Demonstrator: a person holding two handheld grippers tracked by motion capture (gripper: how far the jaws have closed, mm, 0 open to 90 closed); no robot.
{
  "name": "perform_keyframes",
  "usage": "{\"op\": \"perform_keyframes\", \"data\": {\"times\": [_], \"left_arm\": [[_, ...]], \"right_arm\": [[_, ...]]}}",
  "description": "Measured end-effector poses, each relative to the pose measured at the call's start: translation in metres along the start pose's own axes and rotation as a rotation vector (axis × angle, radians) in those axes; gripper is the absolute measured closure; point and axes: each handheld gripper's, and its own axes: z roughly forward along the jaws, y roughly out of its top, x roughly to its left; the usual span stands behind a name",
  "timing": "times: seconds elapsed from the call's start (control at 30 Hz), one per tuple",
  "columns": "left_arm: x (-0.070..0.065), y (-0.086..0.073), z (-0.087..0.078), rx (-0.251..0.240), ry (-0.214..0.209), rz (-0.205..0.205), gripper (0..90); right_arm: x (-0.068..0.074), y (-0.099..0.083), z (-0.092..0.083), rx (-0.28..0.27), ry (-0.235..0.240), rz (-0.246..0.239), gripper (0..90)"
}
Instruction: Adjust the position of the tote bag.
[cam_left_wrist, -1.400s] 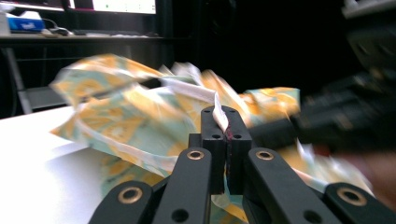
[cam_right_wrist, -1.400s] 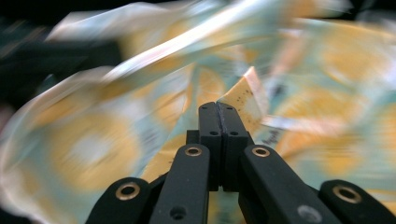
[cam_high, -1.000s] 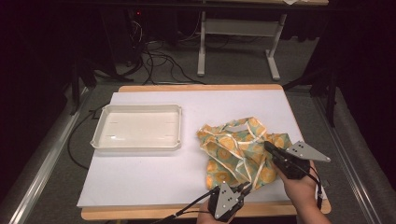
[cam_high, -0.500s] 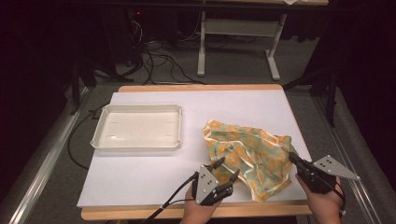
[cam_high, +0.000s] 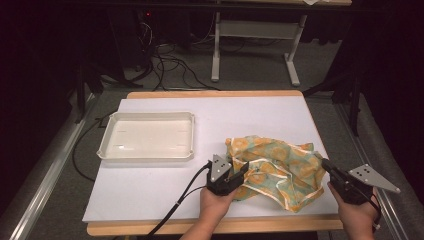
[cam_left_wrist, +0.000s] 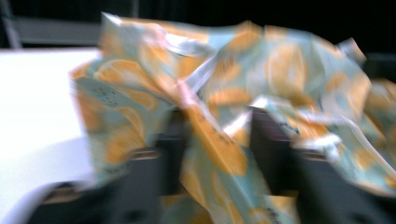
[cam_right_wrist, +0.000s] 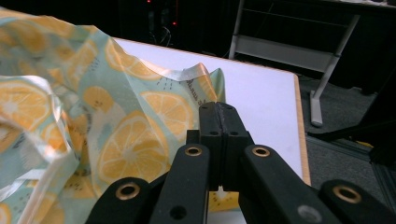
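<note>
The desk (cam_high: 150, 200), covered in white, carries a tray (cam_high: 146, 136) on its left half and a cloth (cam_high: 280, 170) printed with orange slices on its right half, near the front edge. The tray is shallow, white and well apart from the cloth. The cloth lies crumpled, with folds raised off the surface, between the two hands. The left hand-held gripper (cam_high: 240, 172) sits at the cloth's left edge, held by a hand (cam_high: 216, 202) that comes in from the bottom of the high view, with a black cable trailing off it toward the front of the desk. In the left gripper view, which is blurred, its two black jaws stand partly apart with a fold of cloth (cam_left_wrist: 219, 140) between them; they have just been closing, and I cannot tell whether the pads press on the fabric. The right hand-held gripper (cam_high: 327, 165) is at the cloth's right corner. In the right gripper view (cam_right_wrist: 219, 112) its jaws are closed together, pinching the edge of the cloth (cam_right_wrist: 140, 135).
</note>
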Motion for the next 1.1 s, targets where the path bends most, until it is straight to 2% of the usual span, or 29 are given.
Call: {"op": "perform_keyframes", "data": {"times": [0.03, 0.07, 0.13, 0.27, 0.37, 0.43, 0.5, 0.57, 0.63, 0.7, 0.83, 0.87, 0.9, 0.97, 1.07, 1.1], "left_arm": [[-0.004, -0.002, -0.001, 0.006, 0.003, 0.02, 84.4], [-0.009, -0.007, -0.003, 0.005, -0.006, 0.045, 89.2], [-0.014, -0.012, -0.009, -0.008, 0.006, 0.084, 90.0], [-0.012, -0.012, -0.027, -0.087, 0.038, 0.094, 90.0], [-0.015, -0.006, -0.043, -0.148, 0.032, 0.111, 90.0], [-0.017, -0.005, -0.051, -0.159, 0.017, 0.119, 90.0], [-0.021, -0.008, -0.055, -0.153, -0.009, 0.12, 90.0], [-0.029, -0.018, -0.059, -0.132, -0.033, 0.12, 90.0], [-0.034, -0.028, -0.063, -0.122, -0.051, 0.109, 90.0], [-0.037, -0.038, -0.065, -0.095, -0.06, 0.114, 90.0], [-0.032, -0.052, -0.061, -0.035, -0.066, 0.093, 89.9], [-0.031, -0.053, -0.059, -0.025, -0.066, 0.091, 89.7], [-0.03, -0.053, -0.056, -0.021, -0.066, 0.09, 89.4], [-0.028, -0.052, -0.051, -0.014, -0.075, 0.072, 86.5], [-0.029, -0.048, -0.042, -0.018, -0.081, 0.071, 82.2], [-0.029, -0.047, -0.04, -0.021, -0.083, 0.072, 81.7]], "right_arm": [[-0.002, 0.001, 0.001, 0.001, -0.008, -0.001, 90.0], [-0.004, 0.002, 0.002, 0.002, -0.012, 0.001, 90.0], [-0.01, 0.006, 0.007, 0.003, -0.026, 0.015, 90.0], [-0.016, 0.014, 0.021, -0.001, -0.065, 0.029, 90.0], [-0.018, 0.021, 0.03, -0.008, -0.094, 0.055, 90.0], [-0.019, 0.031, 0.032, -0.025, -0.11, 0.058, 90.0], [-0.02, 0.045, 0.033, -0.045, -0.124, 0.056, 90.0], [-0.02, 0.058, 0.036, -0.063, -0.13, 0.055, 90.0], [-0.018, 0.066, 0.045, -0.057, -0.131, 0.05, 90.0], [-0.016, 0.064, 0.057, -0.029, -0.132, 0.036, 90.0], [-0.013, 0.048, 0.093, 0.074, -0.121, 0.04, 90.0], [-0.012, 0.043, 0.1, 0.097, -0.116, 0.042, 88.8], [-0.012, 0.038, 0.105, 0.12, -0.108, 0.044, 83.2], [-0.01, 0.036, 0.106, 0.119, -0.1, 0.051, 76.1], [-0.008, 0.047, 0.092, 0.06, -0.075, 0.052, 62.8], [-0.007, 0.053, 0.085, 0.048, -0.065, 0.053, 62.7]]}}
